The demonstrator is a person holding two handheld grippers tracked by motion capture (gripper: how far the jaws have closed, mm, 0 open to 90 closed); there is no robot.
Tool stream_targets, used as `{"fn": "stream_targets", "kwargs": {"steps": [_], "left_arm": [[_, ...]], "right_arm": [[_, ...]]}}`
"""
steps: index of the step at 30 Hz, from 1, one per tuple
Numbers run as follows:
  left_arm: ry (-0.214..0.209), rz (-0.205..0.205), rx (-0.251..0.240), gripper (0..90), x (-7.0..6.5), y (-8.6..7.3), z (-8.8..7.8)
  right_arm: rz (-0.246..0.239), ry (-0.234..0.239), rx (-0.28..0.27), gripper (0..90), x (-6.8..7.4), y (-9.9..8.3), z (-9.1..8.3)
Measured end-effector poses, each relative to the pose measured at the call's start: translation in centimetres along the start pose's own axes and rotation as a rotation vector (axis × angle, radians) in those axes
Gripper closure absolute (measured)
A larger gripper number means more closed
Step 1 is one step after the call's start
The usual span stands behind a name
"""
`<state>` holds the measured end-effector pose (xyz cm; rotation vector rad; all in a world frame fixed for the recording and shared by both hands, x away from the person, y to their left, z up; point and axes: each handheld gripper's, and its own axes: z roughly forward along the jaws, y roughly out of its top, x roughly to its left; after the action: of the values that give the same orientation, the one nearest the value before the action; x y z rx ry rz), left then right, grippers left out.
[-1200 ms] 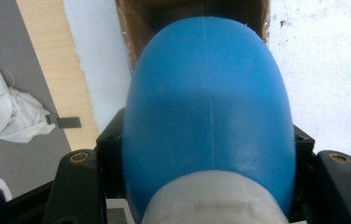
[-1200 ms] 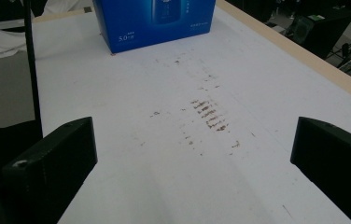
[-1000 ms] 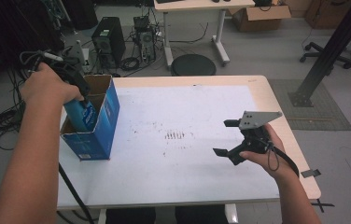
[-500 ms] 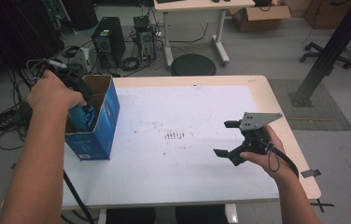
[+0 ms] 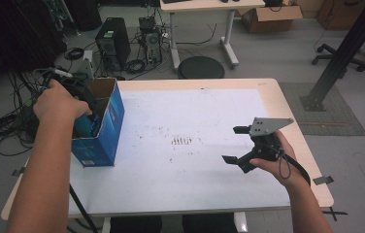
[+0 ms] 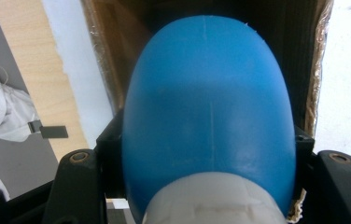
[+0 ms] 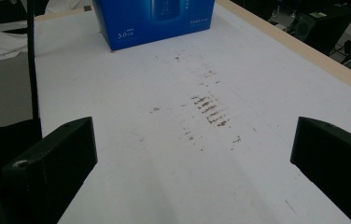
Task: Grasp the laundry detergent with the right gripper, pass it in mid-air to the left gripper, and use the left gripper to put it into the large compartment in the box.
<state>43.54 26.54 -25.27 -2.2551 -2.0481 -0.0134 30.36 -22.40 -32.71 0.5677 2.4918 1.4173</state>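
My left gripper (image 5: 86,104) sits at the table's left edge, jaws clamped, apparently pointing downward; my right gripper (image 5: 236,145) hovers near the right edge, jaws spread wide, forearm level

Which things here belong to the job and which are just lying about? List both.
In the job: blue bottle, blue box, left gripper shut on the bottle.

Lying about: right gripper, open and holding nothing; computer tower; round stool; cardboard box.

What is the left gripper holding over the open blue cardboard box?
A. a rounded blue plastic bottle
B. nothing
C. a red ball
A: in the left gripper view, the rounded blue plastic bottle sits clamped between the left gripper's black jaws, above the open blue cardboard box.
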Motion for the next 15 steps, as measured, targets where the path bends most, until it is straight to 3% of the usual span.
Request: {"fn": "stream_targets", "kwargs": {"steps": [15], "left_arm": [[0.003, 0.011, 0.012, 38.5, -0.3, 0.4, 1.9]], "right_arm": [[0.004, 0.006, -0.002, 0.6, -0.1, -0.3, 0.3]]}}
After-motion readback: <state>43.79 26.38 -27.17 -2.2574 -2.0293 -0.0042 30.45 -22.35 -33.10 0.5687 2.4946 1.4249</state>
